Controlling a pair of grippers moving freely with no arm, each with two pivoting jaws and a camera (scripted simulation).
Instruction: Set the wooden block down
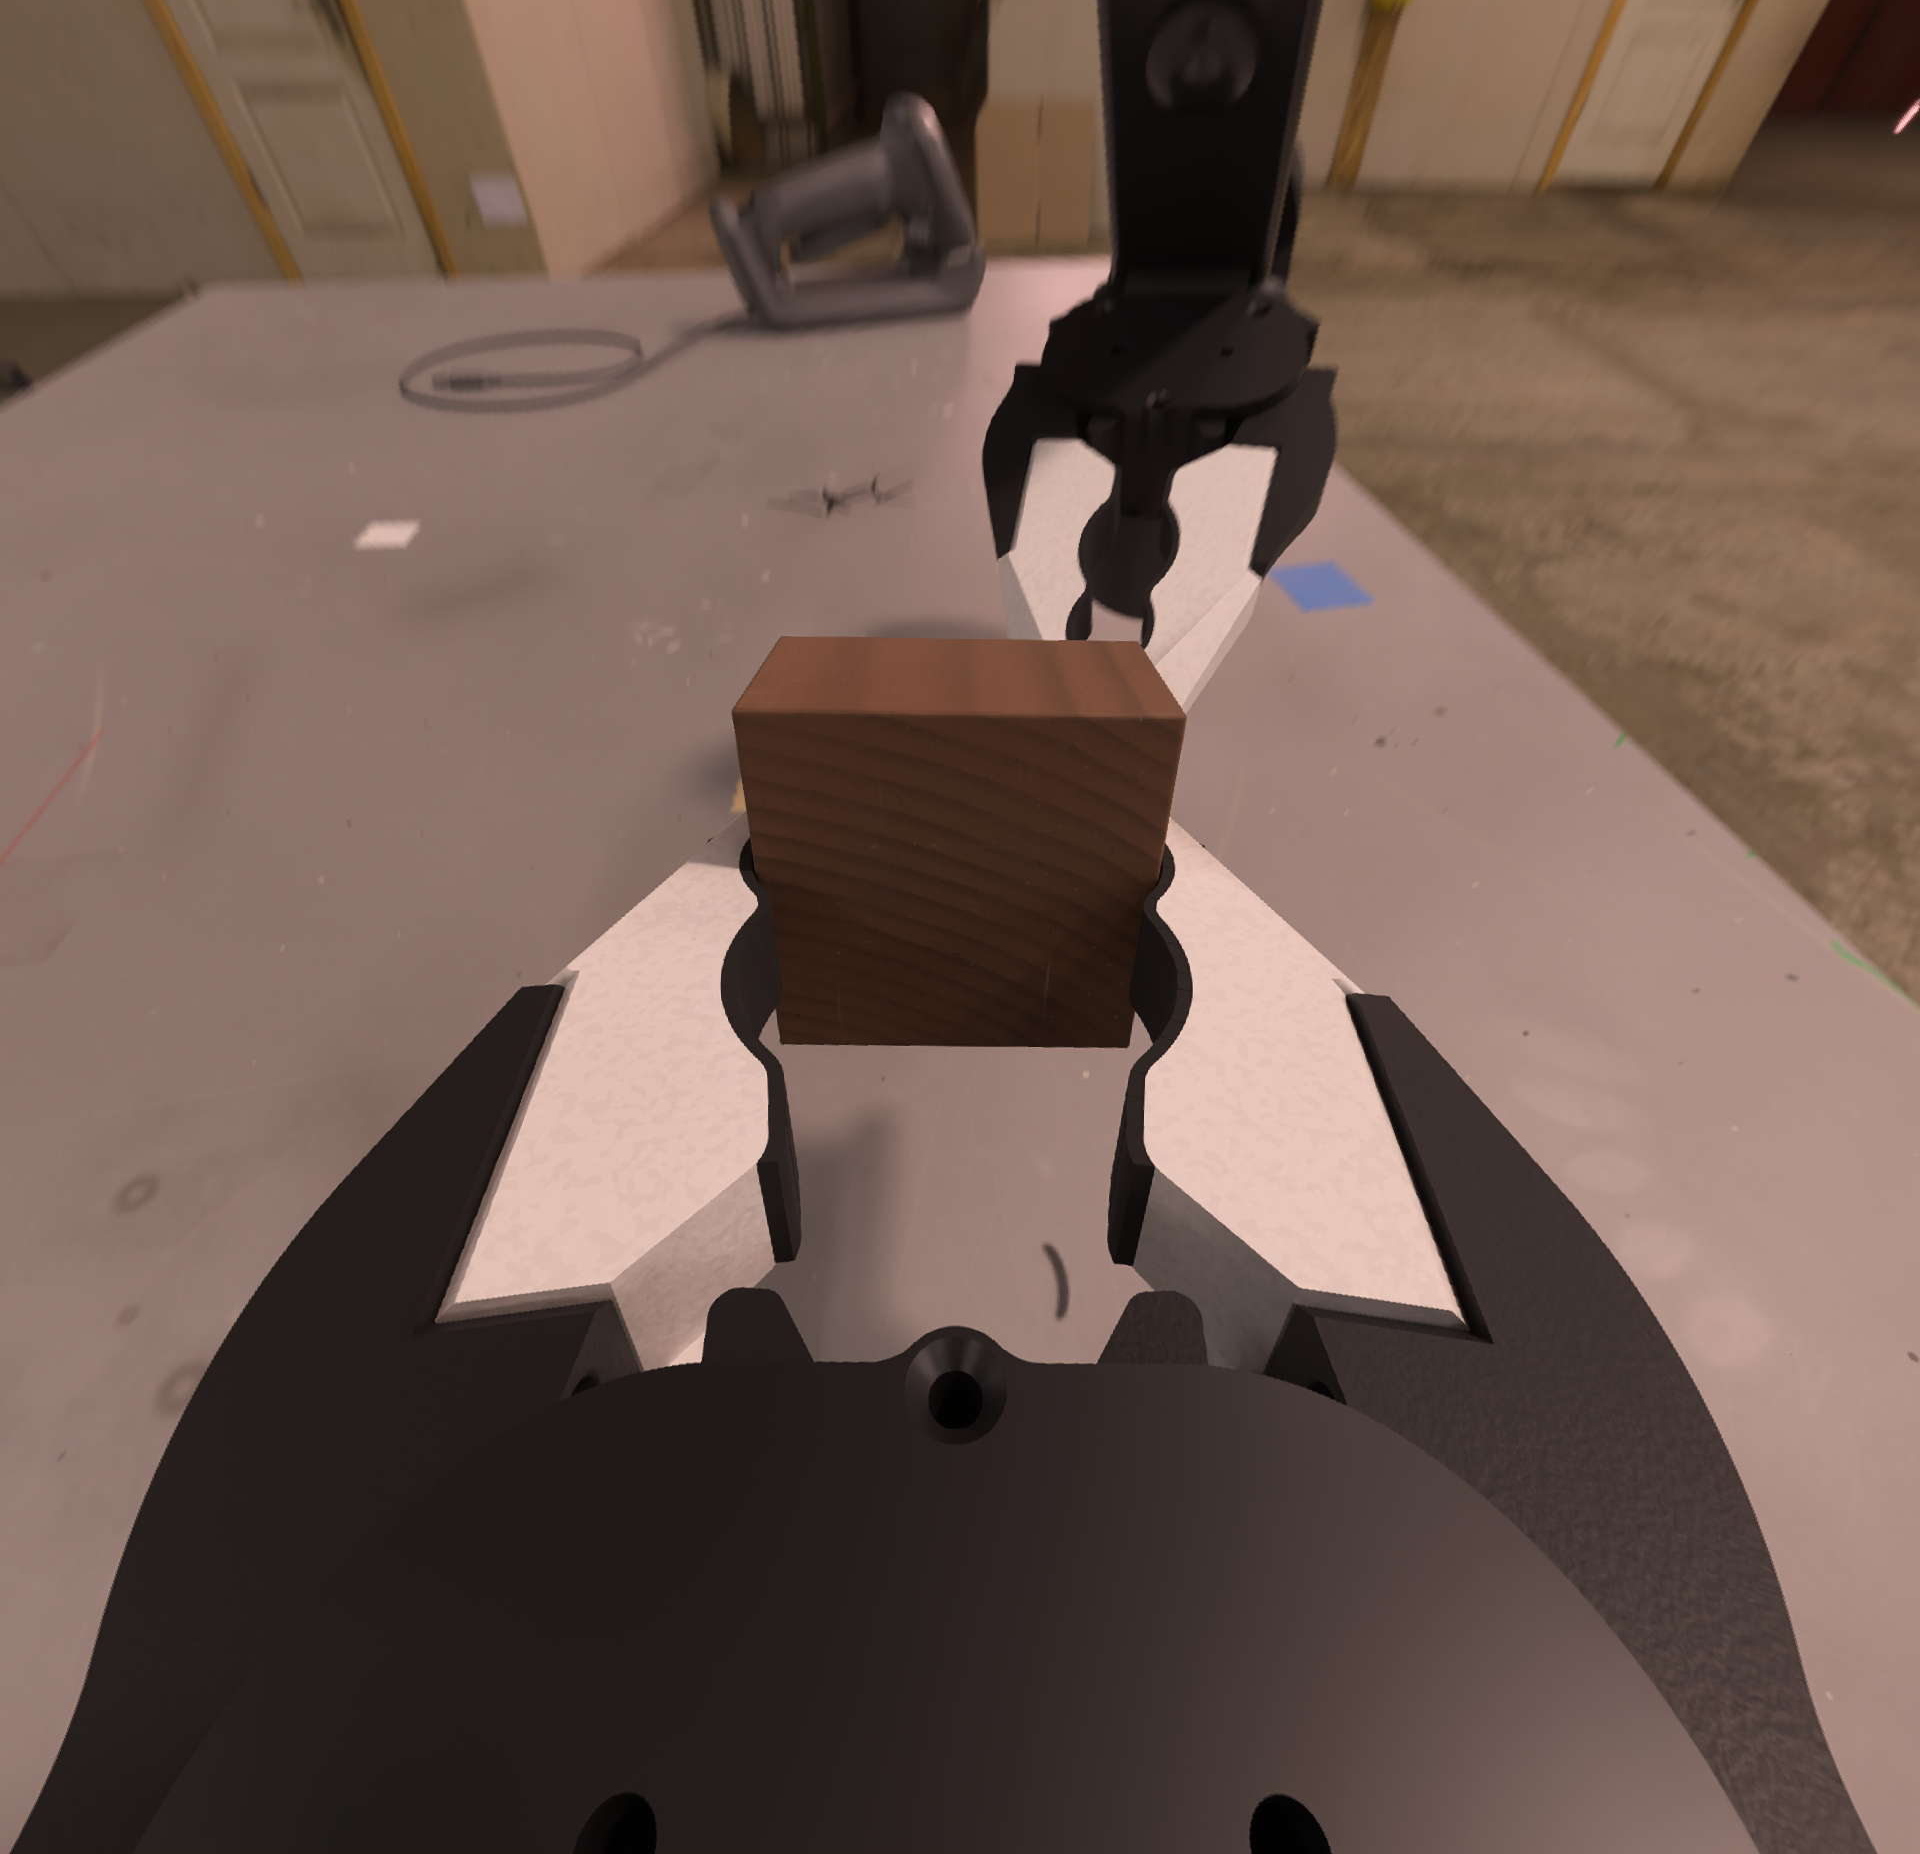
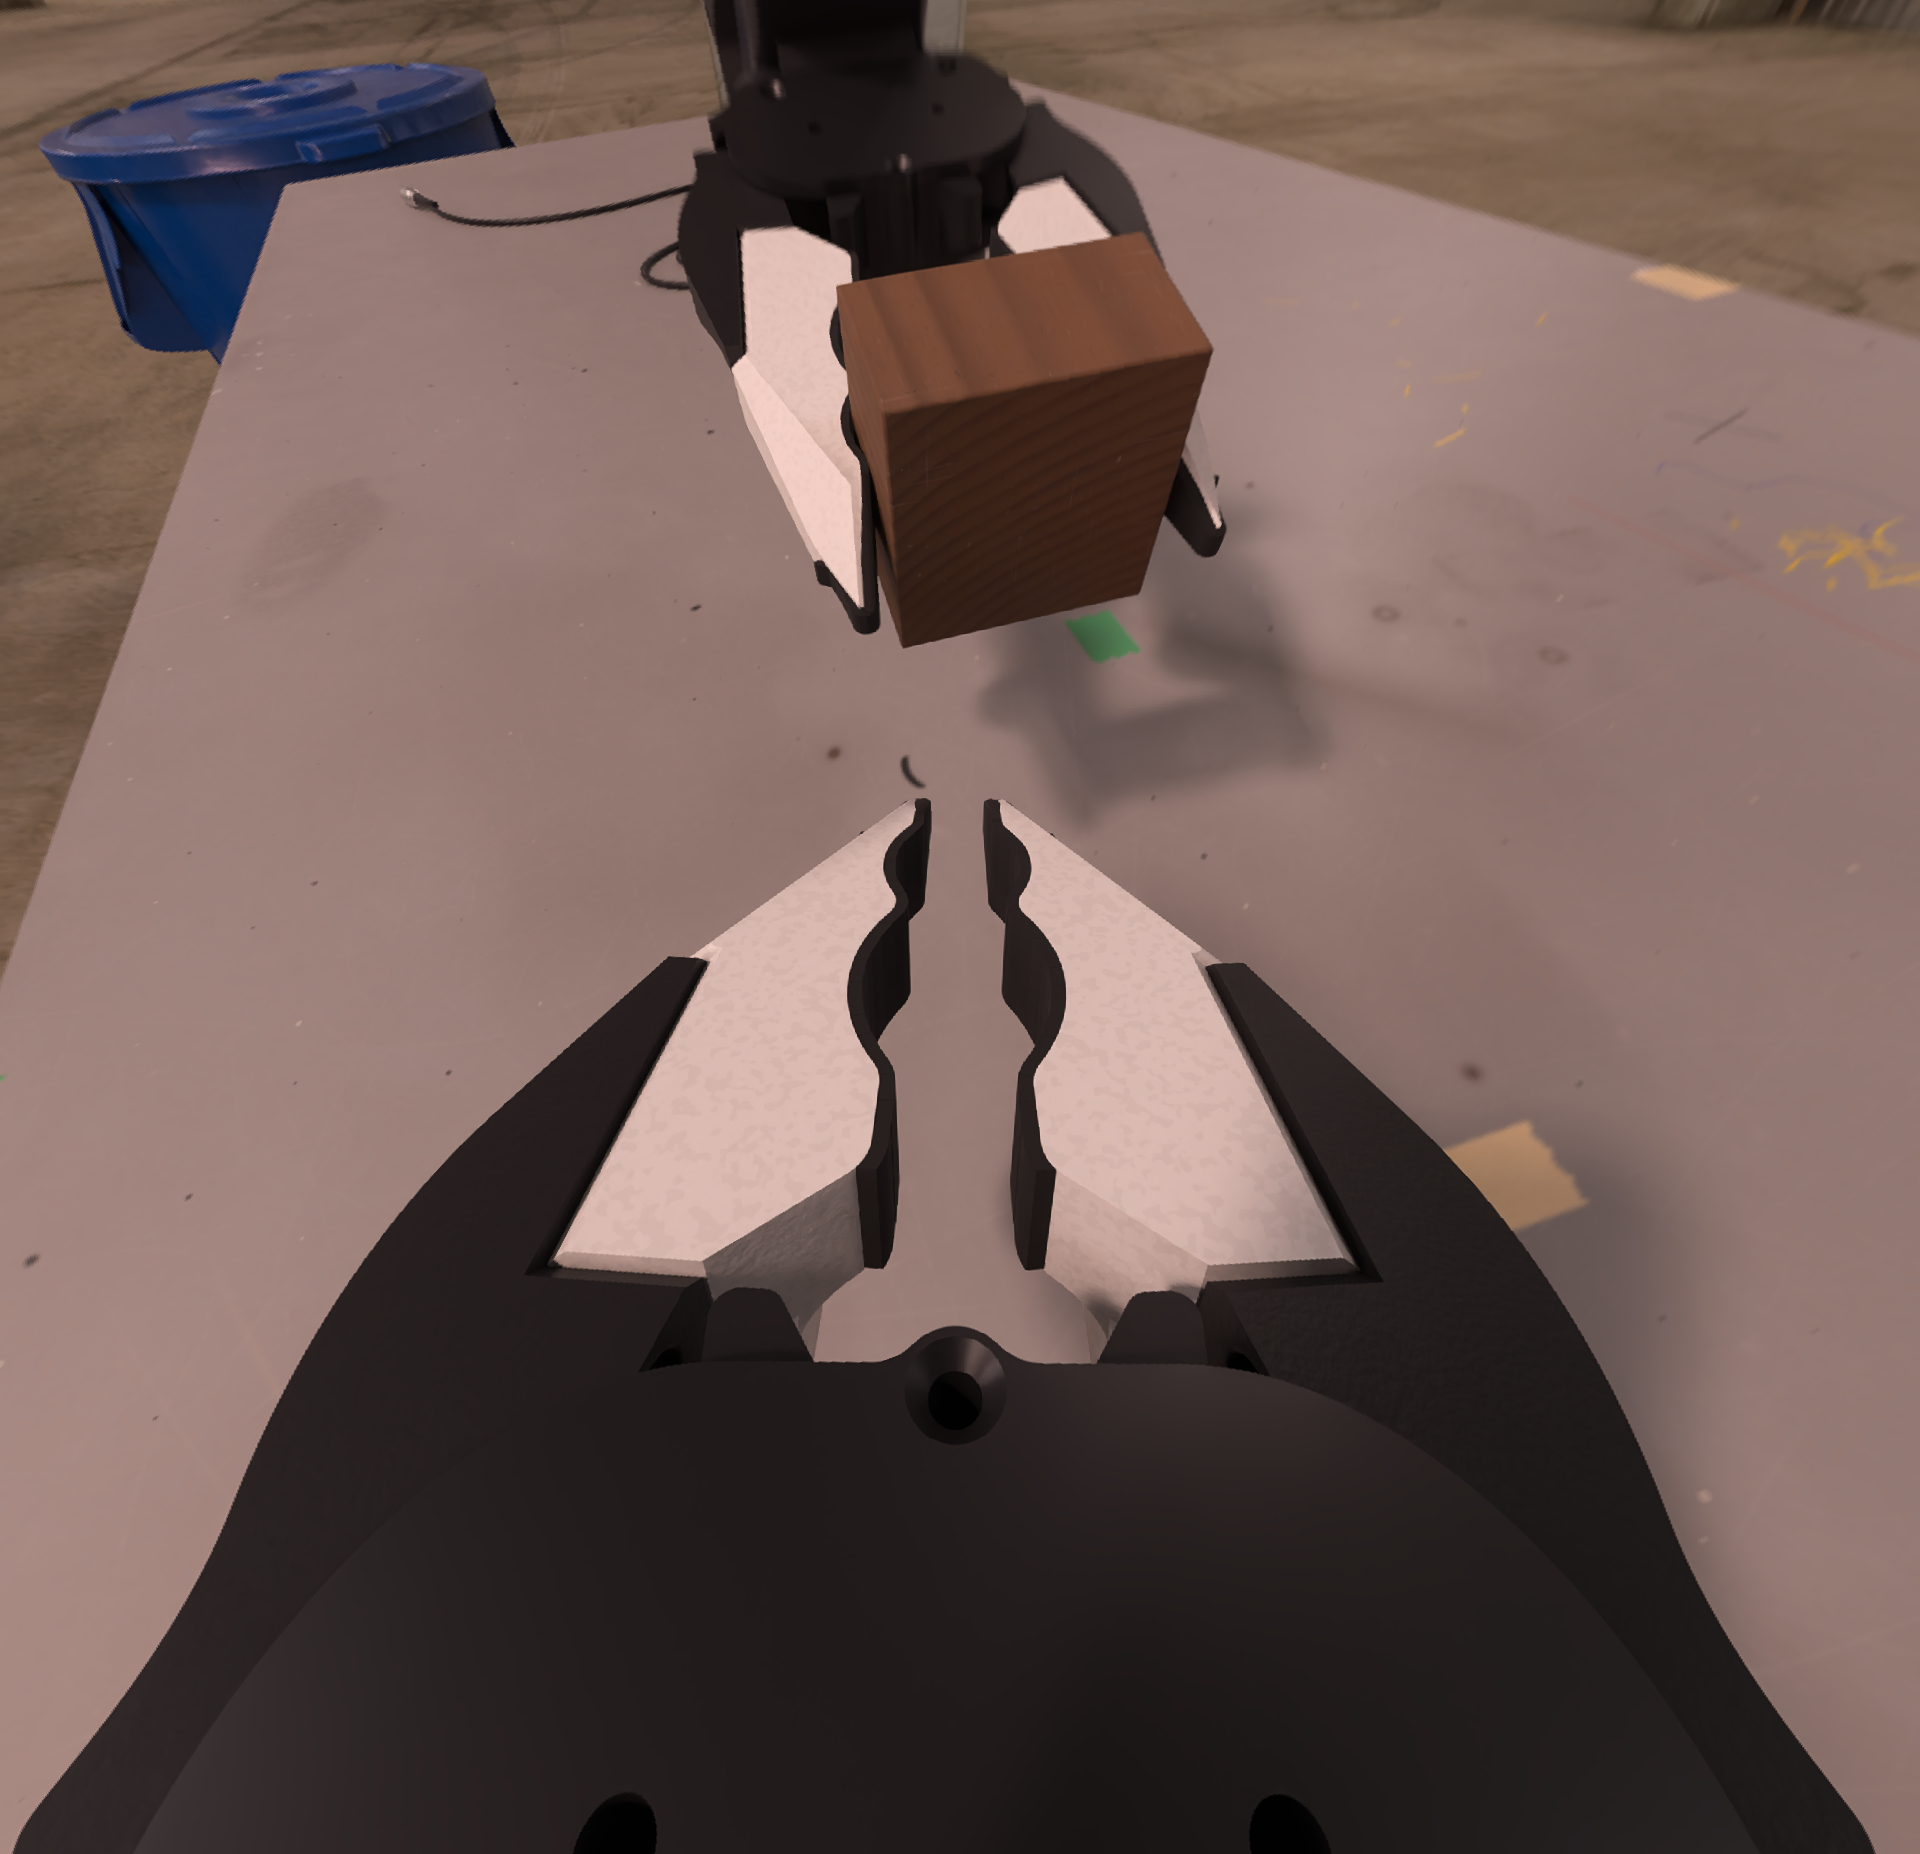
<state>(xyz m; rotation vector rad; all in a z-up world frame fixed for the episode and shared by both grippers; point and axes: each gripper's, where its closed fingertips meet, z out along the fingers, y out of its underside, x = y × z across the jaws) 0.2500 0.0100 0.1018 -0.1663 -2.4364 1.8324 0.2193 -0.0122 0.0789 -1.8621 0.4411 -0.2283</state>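
A brown wooden block [image 1: 951, 848] sits between the fingers of my left gripper [image 1: 956, 854], which is shut on its two sides. In the right wrist view the block [image 2: 1023, 454] hangs in the left gripper [image 2: 1034, 583] a little above the grey table [image 2: 468, 765], with its shadow below it. My right gripper [image 2: 957, 812] faces the block from the other side. Its fingers are nearly together and empty. It also shows in the left wrist view [image 1: 1117, 625], just behind the block.
A grey handheld tool with a coiled cable [image 1: 852, 225] lies at the table's far end. A blue bin [image 2: 260, 183] stands on the floor beyond a table corner. A thin black cable [image 2: 540, 212], a green tape patch [image 2: 1103, 635] and a blue patch [image 1: 1322, 586] lie on the table.
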